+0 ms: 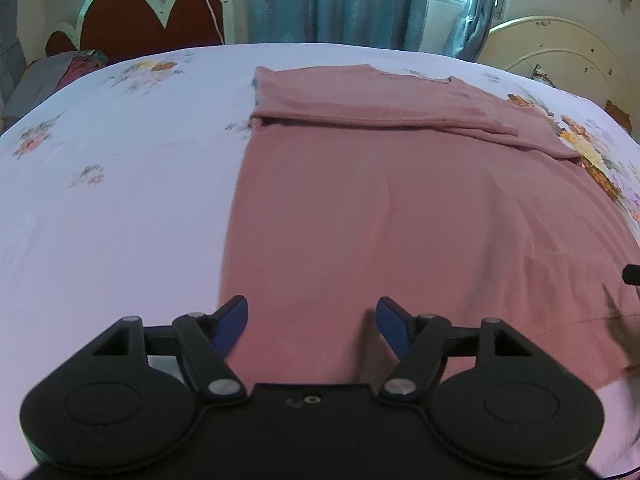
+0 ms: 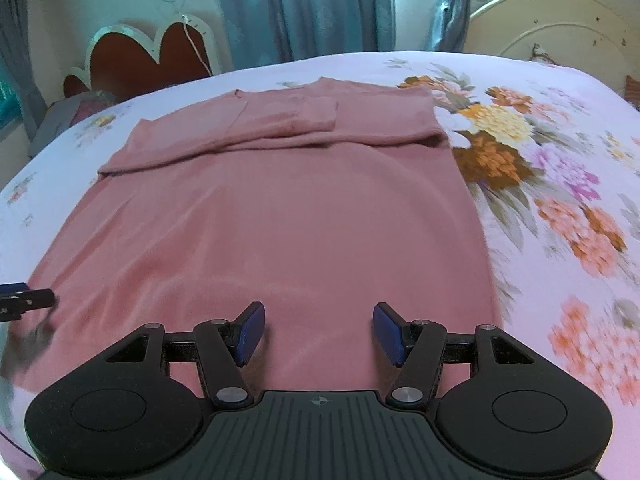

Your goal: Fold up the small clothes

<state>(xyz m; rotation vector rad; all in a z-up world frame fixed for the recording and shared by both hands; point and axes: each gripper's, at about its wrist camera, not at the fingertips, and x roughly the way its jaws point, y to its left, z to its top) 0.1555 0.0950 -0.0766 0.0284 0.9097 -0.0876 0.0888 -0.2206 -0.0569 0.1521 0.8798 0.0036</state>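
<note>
A dusty-pink garment (image 1: 360,200) lies flat on the bed, its sleeves folded in across the far end; it also shows in the right wrist view (image 2: 280,208). My left gripper (image 1: 312,312) is open and empty, hovering over the garment's near left edge. My right gripper (image 2: 319,320) is open and empty over the garment's near hem, toward its right side. The tip of the left gripper (image 2: 28,300) shows at the left edge of the right wrist view, and the tip of the right gripper (image 1: 632,274) at the right edge of the left wrist view.
The bed has a white floral sheet (image 2: 560,184). A red heart-shaped headboard (image 1: 156,20), teal curtains (image 1: 340,0) and a cream round headboard (image 2: 560,28) stand beyond the bed. A pile of cloth (image 1: 76,66) lies at the far left.
</note>
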